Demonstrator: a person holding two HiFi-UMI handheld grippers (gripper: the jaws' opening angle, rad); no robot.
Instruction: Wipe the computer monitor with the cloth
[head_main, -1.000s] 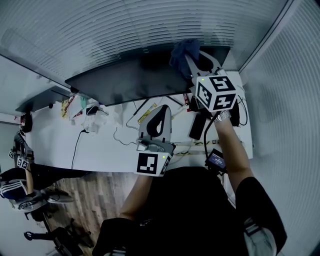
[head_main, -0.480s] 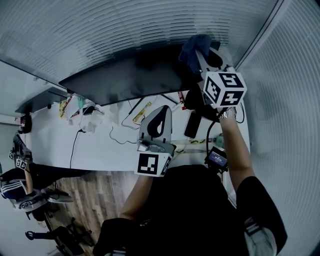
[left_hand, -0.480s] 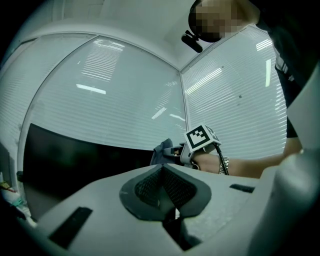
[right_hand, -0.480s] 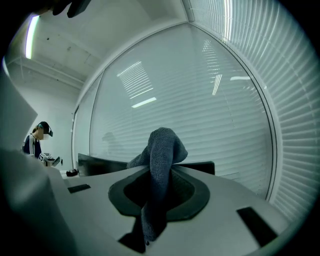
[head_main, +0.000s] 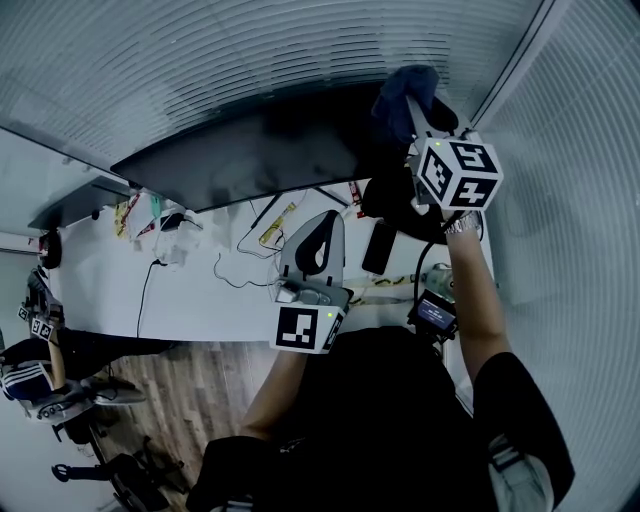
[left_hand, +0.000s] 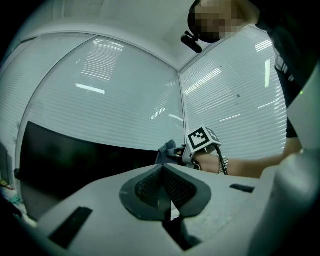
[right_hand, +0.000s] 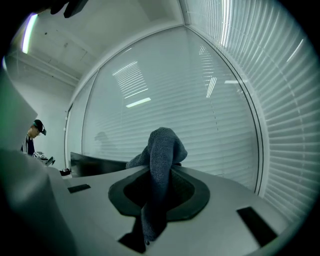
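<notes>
The wide dark monitor (head_main: 250, 150) stands along the back of the white desk (head_main: 200, 290). At its upper right corner, my right gripper (head_main: 414, 108) is shut on a blue-grey cloth (head_main: 402, 88). The right gripper view has the cloth (right_hand: 161, 155) bunched between the jaws of that gripper (right_hand: 159, 186), with the monitor's edge (right_hand: 95, 167) to the left. My left gripper (head_main: 322, 224) hovers over the desk in front of the monitor, shut and empty. From the left gripper (left_hand: 165, 189) view, the monitor (left_hand: 75, 160) fills the left and the cloth (left_hand: 166, 150) shows beyond.
Cables (head_main: 245, 270), snack packets (head_main: 278, 225) and a black device (head_main: 378, 247) lie on the desk under the monitor. White window blinds (head_main: 250, 50) rise behind and to the right. Another person (head_main: 30, 375) sits at the far left above wooden floor (head_main: 170, 400).
My right gripper has carried the cloth rightward and up along the monitor's top edge toward its right corner. The left gripper has stayed in place.
</notes>
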